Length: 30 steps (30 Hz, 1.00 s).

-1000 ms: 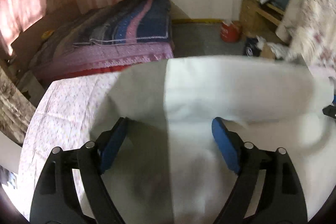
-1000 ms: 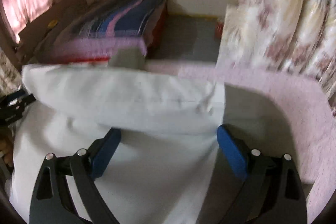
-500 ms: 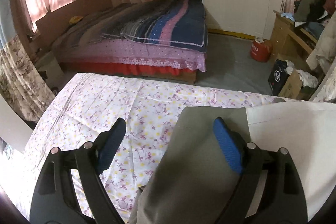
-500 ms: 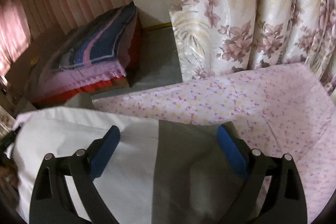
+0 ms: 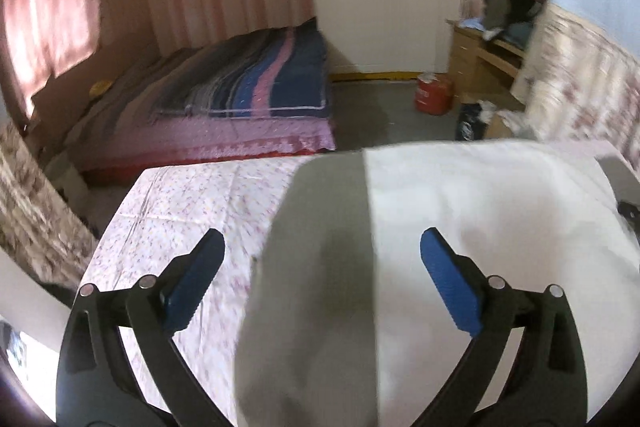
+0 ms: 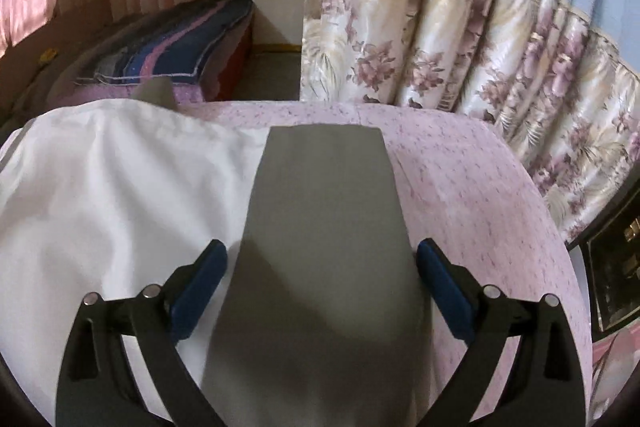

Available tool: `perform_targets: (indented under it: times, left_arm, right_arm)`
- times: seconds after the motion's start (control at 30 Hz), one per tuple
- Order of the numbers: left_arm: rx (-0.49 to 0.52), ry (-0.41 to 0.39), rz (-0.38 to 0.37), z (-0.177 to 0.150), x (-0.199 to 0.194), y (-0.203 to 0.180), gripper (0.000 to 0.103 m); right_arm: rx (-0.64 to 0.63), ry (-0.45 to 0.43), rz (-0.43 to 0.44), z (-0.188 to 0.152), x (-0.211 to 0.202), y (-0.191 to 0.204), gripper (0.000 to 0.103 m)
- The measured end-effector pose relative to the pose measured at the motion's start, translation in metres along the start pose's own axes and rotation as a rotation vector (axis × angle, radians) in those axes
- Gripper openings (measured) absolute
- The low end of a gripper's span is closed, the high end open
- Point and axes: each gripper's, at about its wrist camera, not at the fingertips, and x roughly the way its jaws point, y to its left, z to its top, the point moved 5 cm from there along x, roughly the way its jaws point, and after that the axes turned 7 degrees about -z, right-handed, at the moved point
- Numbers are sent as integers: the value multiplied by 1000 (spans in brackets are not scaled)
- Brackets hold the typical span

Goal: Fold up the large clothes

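Left wrist view: your left gripper [image 5: 322, 277] hangs over the garment [image 5: 460, 267] with its jaws opening — nothing pinched, blue pads [image 5: 448, 287] clear of the cloth. The garment, white with a grey panel [image 5: 320, 267] at its left end, lies on the floral sheet [image 5: 180, 211] of the bed, its grey end well in from the sheet's left edge and its far fold running near the far edge.

Right wrist view: your right gripper [image 6: 322, 285] is spread wide and released, straddling the other grey panel [image 6: 324, 227] without touching it. White cloth fills the left of the view; bare pink sheet runs to the right edge, under the flowered curtain [image 6: 460, 27].

Handling, as judged — light, thin, limp fabric; it will sag and drag rather than hold a line, and may slide a little on the sheet. Take it at the grey ends, pinching both layers near the corners of the far fold, one gripper per end.
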Motion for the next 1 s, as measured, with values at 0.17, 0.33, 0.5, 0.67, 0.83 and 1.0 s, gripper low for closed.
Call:
perform_targets:
  times: [0.17,0.33,0.5,0.67,0.83,1.0]
  left_arm:
    - [48,18,18,-36,-23,-20,98]
    - [84,26,78,-63,-34,-17,98]
    - [6,-12,21,-62,-62,-14,98]
    - [6,-34,-49,-45,-72,-48,98]
    - [27,2,-132,-40,-58,-105,98]
    - [77,78,-165,-55,-29,-148,98]
  right_arm:
    - [43,-25,83,-17,-41,-15,96]
    - [90,2,135,-48,-65,-53,99]
    - [151,50,187,-74,-64,-79,100]
    - [166,75,224,-73,-48,-69,100]
    - [145,122,280,-69,-23,-41,100]
    - [111,171,308,-73,-6,-22,101]
